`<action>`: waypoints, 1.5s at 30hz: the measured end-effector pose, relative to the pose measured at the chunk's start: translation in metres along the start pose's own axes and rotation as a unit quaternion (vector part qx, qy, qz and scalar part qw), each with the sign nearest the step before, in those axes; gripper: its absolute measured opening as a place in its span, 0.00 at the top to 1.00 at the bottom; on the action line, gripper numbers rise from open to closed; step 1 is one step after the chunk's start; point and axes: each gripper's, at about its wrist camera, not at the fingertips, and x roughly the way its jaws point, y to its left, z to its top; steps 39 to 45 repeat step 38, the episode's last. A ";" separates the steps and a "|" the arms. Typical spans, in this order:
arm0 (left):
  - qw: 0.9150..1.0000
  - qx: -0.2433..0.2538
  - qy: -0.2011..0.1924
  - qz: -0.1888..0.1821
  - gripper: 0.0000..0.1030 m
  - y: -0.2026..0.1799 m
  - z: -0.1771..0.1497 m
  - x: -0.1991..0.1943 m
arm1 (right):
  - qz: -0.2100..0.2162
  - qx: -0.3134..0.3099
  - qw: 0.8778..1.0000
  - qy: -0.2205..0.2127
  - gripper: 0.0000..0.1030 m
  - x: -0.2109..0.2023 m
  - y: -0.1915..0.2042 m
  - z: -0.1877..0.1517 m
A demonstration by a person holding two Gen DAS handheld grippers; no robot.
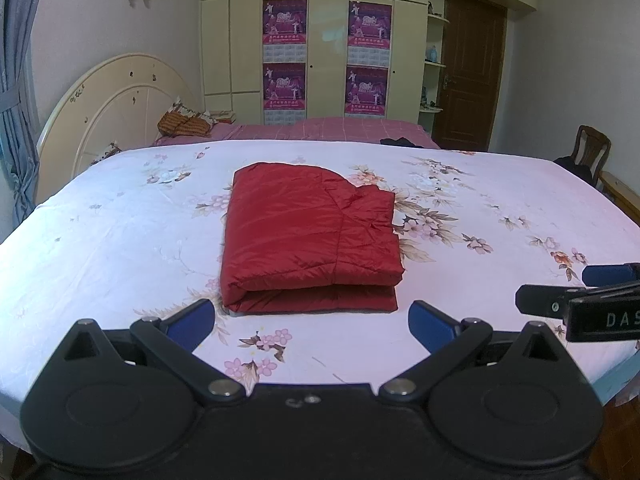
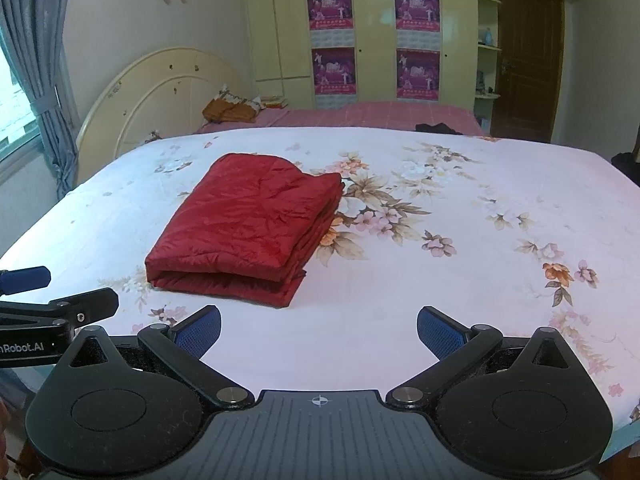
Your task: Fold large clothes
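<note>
- Left wrist view: left gripper (image 1: 312,322) spread wide, nothing between the blue pads (image 1: 192,322); poised above the near edge of the floral bedsheet (image 1: 100,240), just short of the red garment (image 1: 308,240); garment lying folded into a compact rectangle near the middle of the bed, doubled layers visible along the near fold, slight step at the far right corner; right gripper (image 1: 560,298) entering from the right edge, clear of the garment, opening hard to judge from this side.
- Right wrist view: right gripper (image 2: 319,334) also fully spread and empty; red garment (image 2: 248,228) ahead and to the left, flat on the bedsheet (image 2: 460,280), touched by neither tool; left gripper (image 2: 60,292) visible at the left edge, apart from the cloth.
- Task status, judged: folding apparently complete; stacked layers square and settled; remaining at most a minor straightening of the uneven far corner.
</note>
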 end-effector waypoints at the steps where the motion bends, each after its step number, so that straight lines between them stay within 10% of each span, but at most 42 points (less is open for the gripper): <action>1: 1.000 0.000 0.000 0.000 0.00 0.000 0.000 0.000 | 0.000 0.001 1.000 0.000 0.00 0.000 0.000 0.000; 45: 1.000 0.010 -0.013 -0.007 0.00 -0.005 -0.001 -0.006 | 0.008 -0.006 1.000 0.000 0.00 -0.001 0.002 -0.002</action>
